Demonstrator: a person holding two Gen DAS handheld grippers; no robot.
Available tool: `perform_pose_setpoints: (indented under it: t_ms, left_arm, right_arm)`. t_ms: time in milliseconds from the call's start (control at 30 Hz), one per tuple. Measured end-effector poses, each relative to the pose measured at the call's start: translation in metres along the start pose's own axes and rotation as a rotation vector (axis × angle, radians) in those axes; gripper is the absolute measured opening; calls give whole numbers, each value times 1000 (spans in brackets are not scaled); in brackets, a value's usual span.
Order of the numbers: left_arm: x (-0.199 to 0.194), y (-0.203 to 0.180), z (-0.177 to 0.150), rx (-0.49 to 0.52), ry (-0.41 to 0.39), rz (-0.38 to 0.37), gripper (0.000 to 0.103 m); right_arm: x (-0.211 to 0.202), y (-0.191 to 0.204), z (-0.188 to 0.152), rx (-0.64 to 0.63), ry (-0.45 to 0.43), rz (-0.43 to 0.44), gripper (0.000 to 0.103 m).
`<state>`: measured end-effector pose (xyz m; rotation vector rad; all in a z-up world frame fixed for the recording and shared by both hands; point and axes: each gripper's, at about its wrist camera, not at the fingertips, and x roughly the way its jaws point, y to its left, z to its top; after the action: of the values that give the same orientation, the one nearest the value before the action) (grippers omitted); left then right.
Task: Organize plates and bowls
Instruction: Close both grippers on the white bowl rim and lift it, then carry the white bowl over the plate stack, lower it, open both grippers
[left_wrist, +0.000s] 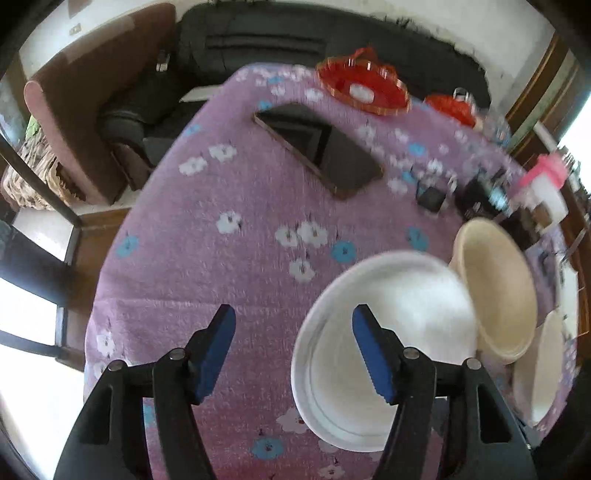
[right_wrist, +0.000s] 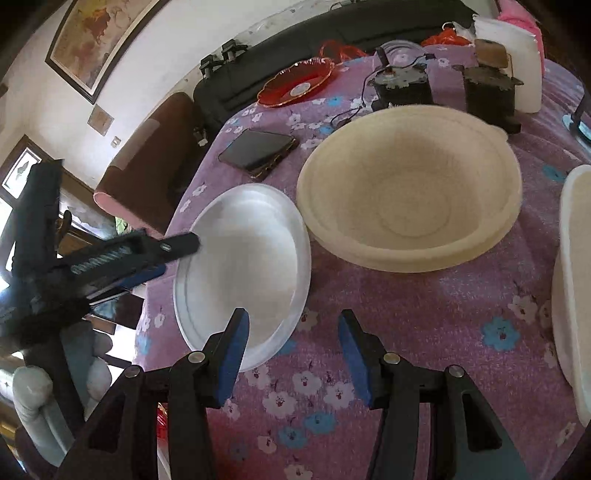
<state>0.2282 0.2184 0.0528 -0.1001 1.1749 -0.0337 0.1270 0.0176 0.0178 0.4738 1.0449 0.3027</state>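
Between left gripper (left_wrist: 293, 349) fingers: bare purple floral tabletop (left_wrist: 229, 266); fingers released, empty. Shallow white round plastic plate (left_wrist: 388, 347) under right-hand finger, touching cream plastic bowl (left_wrist: 495, 291). Right gripper (right_wrist: 293, 356) also released, plate beyond its left-hand finger. Advice: straddle near rim, clench firmly, lift level, avoid nudging bowl.

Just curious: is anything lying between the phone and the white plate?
No, only flowered tablecloth lies between the phone and white plate, seen in the right wrist view.

Left gripper (left_wrist: 293, 349) and right gripper (right_wrist: 293, 356) — both jaws spread, empty.
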Motion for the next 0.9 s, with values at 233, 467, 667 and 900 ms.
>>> perform_pose_setpoints:
  t_ms: [233, 467, 667, 900]
  left_arm:
    - [11, -9, -7, 53, 50, -20, 29]
    - [-5, -9, -17, 65, 32, -7, 17]
    - [-47, -8, -33, 59, -43, 3, 17]
    - [-95, -14, -66, 67, -136, 56, 17]
  right_arm:
    - [13, 2, 2, -1, 20, -10, 38]
    - [6, 15, -2, -28, 13, 12, 21]
    - [-24, 35, -11, -77, -20, 29, 21]
    - [-58, 49, -32, -107, -32, 55, 21]
